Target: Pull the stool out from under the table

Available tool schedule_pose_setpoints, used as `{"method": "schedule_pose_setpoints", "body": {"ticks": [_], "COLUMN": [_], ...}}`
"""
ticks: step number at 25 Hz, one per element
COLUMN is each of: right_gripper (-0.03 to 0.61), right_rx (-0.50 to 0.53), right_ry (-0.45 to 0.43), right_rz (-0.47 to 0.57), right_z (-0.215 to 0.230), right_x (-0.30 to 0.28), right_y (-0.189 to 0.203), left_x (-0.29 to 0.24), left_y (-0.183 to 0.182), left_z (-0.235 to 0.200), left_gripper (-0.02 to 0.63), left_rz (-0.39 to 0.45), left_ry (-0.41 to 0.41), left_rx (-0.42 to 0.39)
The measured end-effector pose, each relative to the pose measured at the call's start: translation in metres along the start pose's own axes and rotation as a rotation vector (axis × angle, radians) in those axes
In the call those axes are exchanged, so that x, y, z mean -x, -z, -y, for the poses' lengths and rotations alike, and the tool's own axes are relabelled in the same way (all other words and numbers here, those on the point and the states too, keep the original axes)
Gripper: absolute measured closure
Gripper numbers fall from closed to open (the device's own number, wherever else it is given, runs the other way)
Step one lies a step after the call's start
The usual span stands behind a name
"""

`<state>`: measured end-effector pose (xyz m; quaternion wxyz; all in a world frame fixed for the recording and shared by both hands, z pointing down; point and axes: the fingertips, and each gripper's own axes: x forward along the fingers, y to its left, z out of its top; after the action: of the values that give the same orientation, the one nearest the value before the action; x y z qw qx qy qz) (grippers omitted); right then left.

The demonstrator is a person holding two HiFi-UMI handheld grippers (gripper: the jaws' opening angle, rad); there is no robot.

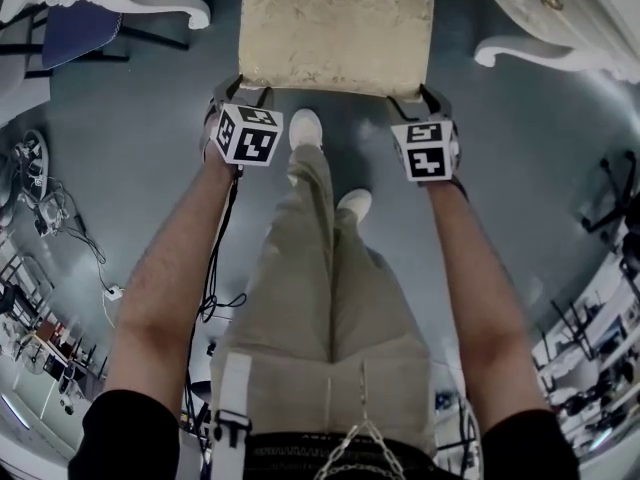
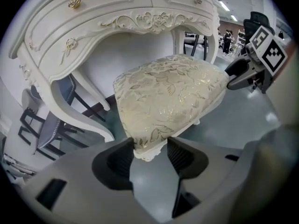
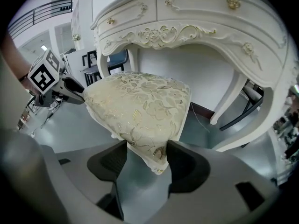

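From the head view, both my bare forearms reach forward and down, nearly straight and roughly parallel, 1 on each side of my legs. My left gripper [image 1: 243, 90] sits at the near left corner of the stool [image 1: 336, 30] and my right gripper [image 1: 416, 100] at the near right corner. The stool stands on the grey floor [image 1: 130, 158] just ahead of my shoes, between the 2 curved white legs of the table [image 1: 150, 3]. Its far edge may lie under the tabletop, but this steep angle does not settle that.

In the left gripper view, the jaws stand wide, with both ribbed pads [image 2: 122, 158] pressed against the cushion's corner and the white trim below it. The drawer front rises behind, and my other tool shows at the far corner.

In the right gripper view, it is the same: jaws spread wide, clamped on the floral corner, which hangs down between the pads [image 3: 180, 164].
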<state>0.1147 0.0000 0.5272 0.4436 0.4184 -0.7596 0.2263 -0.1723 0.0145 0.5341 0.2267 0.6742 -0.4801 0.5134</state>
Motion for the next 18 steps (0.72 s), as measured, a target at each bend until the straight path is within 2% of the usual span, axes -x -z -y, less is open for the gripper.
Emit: {"method": "schedule_pose_setpoints", "body": {"ticks": [2,5,6,7,8,10,13,15,18], "right_gripper": [0.308,0.324,0.406,0.526,0.567,0.575,0.575,0.575,0.575], "right_rx": [0.003,-0.051,-0.084,-0.116,-0.139,-0.158,-0.146,-0.118,-0.096], "right_ry": [0.008,0.081,0.103,0.118,0.124,0.114,0.085,0.065,0.046], "right_rz": [0.023,0.194,0.272,0.345,0.406,0.496,0.595,0.641,0.673], "right_z": [0.005,0.030,0.039,0.045,0.048,0.046,0.034,0.027,0.018], "right_x": [0.004,0.039,0.056,0.075,0.092,0.122,0.158,0.177,0.198], "right_y": [-0.005,-0.038,-0.052,-0.066,-0.079,-0.101,-0.126,-0.138,-0.149], "left_x": [0.002,0.029,0.045,0.065,0.088,0.137,0.200,0.225,0.241], "left_y": [-0.003,-0.032,-0.046,-0.060,-0.074,-0.102,-0.133,-0.144,-0.151], "left_z": [-0.001,-0.009,-0.014,-0.020,-0.027,-0.038,-0.040,-0.034,-0.023], "left_gripper": [0.387,0.388,0.391,0.415,0.446,0.551,0.568,0.568,0.568], "left_rz": [0.034,0.197,0.266,0.338,0.411,0.554,0.711,0.754,0.770], "left_ry": [-0.021,-0.062,-0.071,-0.083,-0.098,-0.118,-0.109,-0.101,-0.090], "left_rx": [-0.002,0.061,0.097,0.130,0.164,0.234,0.278,0.277,0.258]}}
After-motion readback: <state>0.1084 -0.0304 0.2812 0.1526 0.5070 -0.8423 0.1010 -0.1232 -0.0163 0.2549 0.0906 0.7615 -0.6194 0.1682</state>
